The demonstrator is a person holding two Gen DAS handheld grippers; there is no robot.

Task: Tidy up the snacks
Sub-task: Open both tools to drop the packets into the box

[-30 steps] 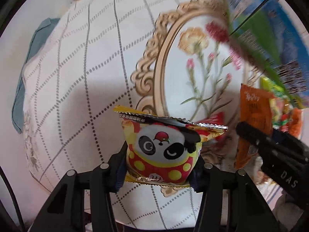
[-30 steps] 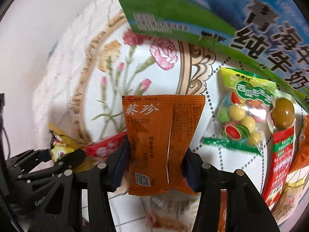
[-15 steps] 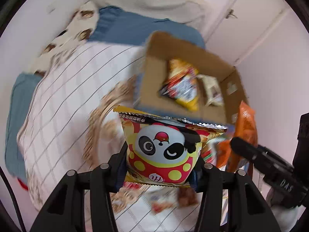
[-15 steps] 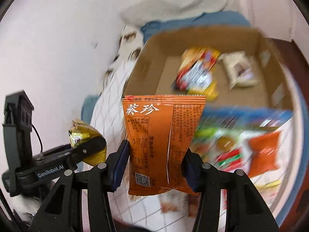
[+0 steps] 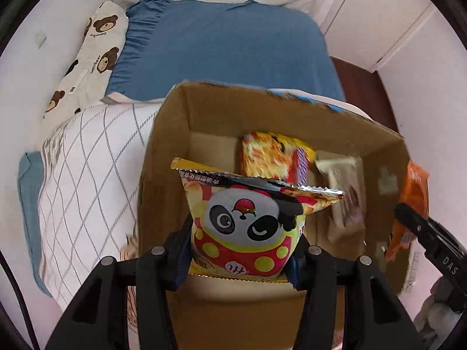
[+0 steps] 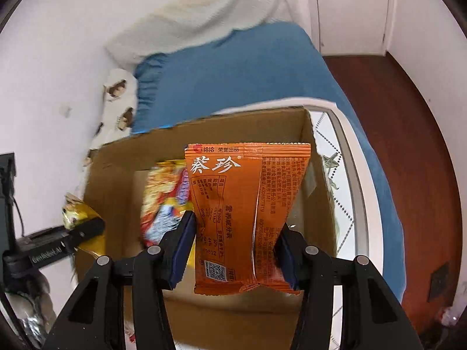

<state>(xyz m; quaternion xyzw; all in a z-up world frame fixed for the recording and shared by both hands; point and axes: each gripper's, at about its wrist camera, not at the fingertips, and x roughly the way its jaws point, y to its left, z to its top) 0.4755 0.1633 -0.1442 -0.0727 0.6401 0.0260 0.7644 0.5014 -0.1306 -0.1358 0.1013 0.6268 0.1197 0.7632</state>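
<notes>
Presently the left gripper (image 5: 241,252) clamps the panda snack bag (image 5: 248,227) over the cardboard box (image 5: 163,157) by its near wall; the right gripper (image 6: 233,240) pinches the orange packet (image 6: 243,210) above the box's right half; released early, either could catch the rim and tumble onto the bed (image 5: 221,49).

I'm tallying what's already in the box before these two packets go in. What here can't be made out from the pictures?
- Box floor, left wrist view: its near part is hidden behind the panda packet in the left gripper.
- Right wrist view: the orange packet in the right gripper covers the box's middle and right.
- Yellow packet and pale packet inside: motion-blurred, print unreadable.
- Total count inside: cannot tell.
</notes>
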